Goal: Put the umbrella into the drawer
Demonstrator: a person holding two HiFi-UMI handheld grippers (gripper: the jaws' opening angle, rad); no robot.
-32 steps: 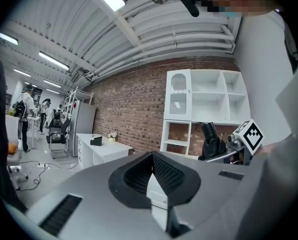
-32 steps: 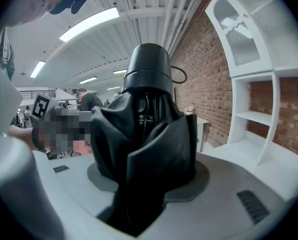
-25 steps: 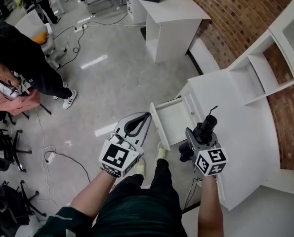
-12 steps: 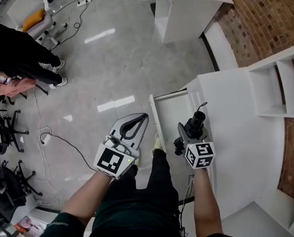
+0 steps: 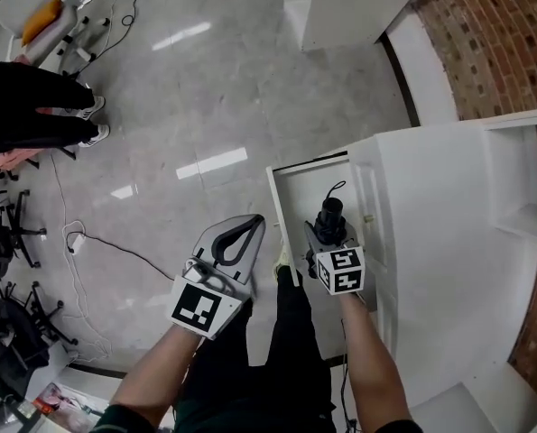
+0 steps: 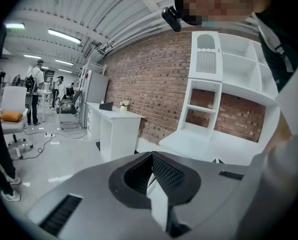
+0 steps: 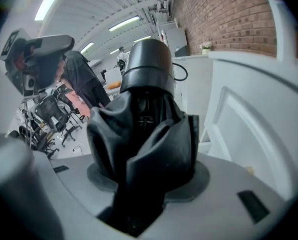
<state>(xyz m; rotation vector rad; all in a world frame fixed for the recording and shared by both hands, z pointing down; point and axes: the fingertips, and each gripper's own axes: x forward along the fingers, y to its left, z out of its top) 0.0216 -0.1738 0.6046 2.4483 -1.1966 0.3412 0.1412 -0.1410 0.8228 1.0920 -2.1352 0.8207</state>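
A folded black umbrella (image 5: 330,212) with a wrist loop sits upright in my right gripper (image 5: 326,233), which is shut on its folded cloth. In the head view it hangs over the open white drawer (image 5: 291,188), handle end pointing away from me. The right gripper view shows the umbrella (image 7: 146,109) filling the space between the jaws, with the right gripper (image 7: 149,154) closed round its base. My left gripper (image 5: 253,224) hovers over the floor just left of the drawer. Its pads meet with nothing between them, as the left gripper (image 6: 151,156) also shows in its own view.
The drawer juts from a white cabinet (image 5: 439,233) with shelves (image 5: 530,215) against a brick wall (image 5: 503,34). A white desk (image 5: 349,7) stands farther off. A person (image 5: 24,115), office chairs (image 5: 6,242) and a floor cable (image 5: 106,242) are at the left.
Both grippers have come down. The right one has carried the umbrella from above the cabinet top to over the open drawer. The left one stays shut beside the drawer.
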